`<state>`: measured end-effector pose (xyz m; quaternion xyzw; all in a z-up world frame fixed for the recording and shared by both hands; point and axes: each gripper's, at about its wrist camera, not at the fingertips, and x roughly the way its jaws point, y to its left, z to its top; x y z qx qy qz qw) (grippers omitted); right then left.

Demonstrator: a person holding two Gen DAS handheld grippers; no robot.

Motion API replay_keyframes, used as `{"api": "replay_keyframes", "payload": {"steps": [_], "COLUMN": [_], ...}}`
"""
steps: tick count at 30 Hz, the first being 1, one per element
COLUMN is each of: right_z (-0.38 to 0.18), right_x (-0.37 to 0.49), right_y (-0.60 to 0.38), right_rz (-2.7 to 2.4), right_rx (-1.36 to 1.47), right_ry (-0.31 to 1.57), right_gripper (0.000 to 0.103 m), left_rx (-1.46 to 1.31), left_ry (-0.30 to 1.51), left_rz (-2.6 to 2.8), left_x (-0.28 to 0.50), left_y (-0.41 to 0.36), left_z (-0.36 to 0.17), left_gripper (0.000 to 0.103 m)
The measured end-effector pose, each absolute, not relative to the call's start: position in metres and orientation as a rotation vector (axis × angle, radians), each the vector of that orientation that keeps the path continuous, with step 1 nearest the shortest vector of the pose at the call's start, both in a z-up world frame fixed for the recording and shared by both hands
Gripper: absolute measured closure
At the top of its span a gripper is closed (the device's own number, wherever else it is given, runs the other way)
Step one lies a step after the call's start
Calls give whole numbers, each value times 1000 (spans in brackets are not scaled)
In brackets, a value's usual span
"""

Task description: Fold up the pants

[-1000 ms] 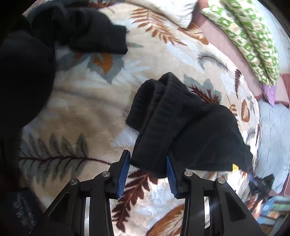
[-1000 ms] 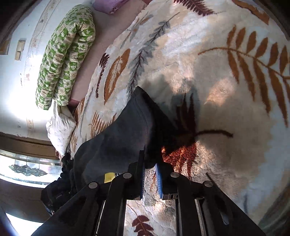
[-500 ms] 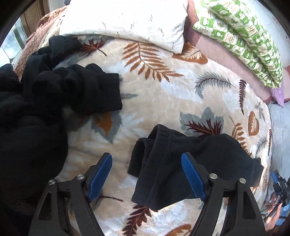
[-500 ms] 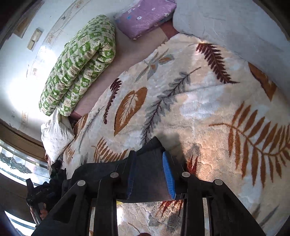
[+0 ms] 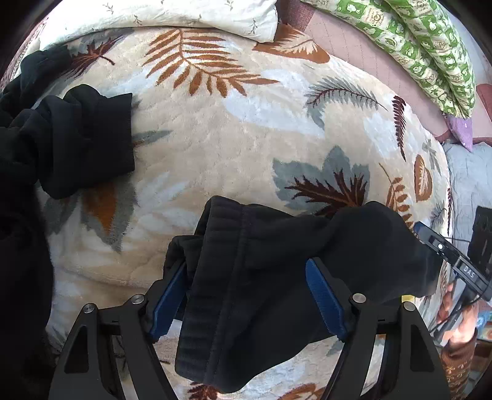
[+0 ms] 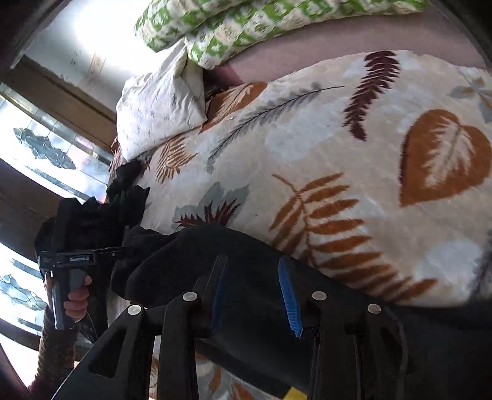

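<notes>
Black pants [image 5: 261,277] on the bed blanket [image 5: 215,138], lower edge cut off
Long axis runs left-right; left hand-held gripper [image 5: 246,295] closing around the waistband, pads apart; right hand-held gripper [image 6: 255,292] opening over cloth.

Bed had a cream leaf-print blanket [image 5: 233,129] on top. White pillow [image 5: 190,15] sat at its far edge, green-patterned bolster [image 5: 430,40] beside that, small purple cushion [image 5: 461,132] further along. Patterned glass window [image 6: 43,147] was behind.

"GenRobot.AI" on left tool [image 6: 66,259]
</notes>
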<state>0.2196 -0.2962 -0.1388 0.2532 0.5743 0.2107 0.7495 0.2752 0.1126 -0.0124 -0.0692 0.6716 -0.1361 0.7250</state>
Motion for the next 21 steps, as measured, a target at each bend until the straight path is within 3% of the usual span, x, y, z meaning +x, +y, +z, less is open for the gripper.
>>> {"api": "replay_keyframes", "payload": {"steps": [1,2,3,9,10,11,16,21], "right_z": [-144,-148,-152,-167,-166,-164,-141,-153], "right_x": [226,231,235,239,237,234,209,212], "right_y": [-285,-277,-270,-254,-251,-249,-239,-238], "right_rz": [472,474,485,547,564,583,724,604], "right_rx": [522,491,471,369,337,307,276,264], "right_ry": [1272,1287,1298,1347,1344,1345,1319,1375], "right_gripper": [67,67,67,72,83,102,103,102], "left_rx": [-150,-158,-176,-279,-272,-265,-198,-237], "left_ry": [1475,1468,1462,1396,1383,1374,1270,1365], "left_rz": [-314,-316,-311,-277,-272,-263,-177,-124], "left_x": [275,274,272,258,254,250,223,238], "left_y": [113,115,119,143,144,145,154,158], "left_z": [-13,-14,-15,-14,-13,-10,9,-14], "left_gripper": [44,62,71,75,75,76,76,73]}}
